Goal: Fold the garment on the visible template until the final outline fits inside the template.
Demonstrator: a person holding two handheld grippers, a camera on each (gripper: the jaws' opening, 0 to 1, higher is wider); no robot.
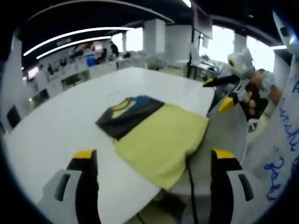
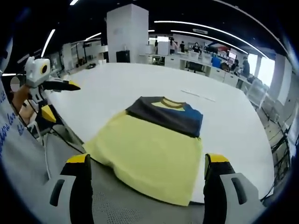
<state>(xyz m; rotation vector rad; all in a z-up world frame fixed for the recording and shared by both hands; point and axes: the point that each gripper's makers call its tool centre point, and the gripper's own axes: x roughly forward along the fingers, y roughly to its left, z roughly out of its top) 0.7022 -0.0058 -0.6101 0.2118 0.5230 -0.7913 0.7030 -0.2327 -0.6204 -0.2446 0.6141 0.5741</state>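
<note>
The left claw (image 1: 152, 161) stands with its yellow-tipped jaws apart and empty, near the hem of the pale yellow T-shirt with a dark grey and blue chest band and yellow collar (image 1: 154, 128), which lies flat on the white round-edged worktop (image 1: 51, 130) with its hem draping over the near edge. The right claw (image 2: 145, 165) is likewise spread wide and holds nothing; from here, a pinch on one layer of that overhanging hem could drag the shirt off the worktop. No brand or label is readable on the shirt; blue handwriting on a white surface (image 1: 280, 149) at the right is too warped to read.
</note>
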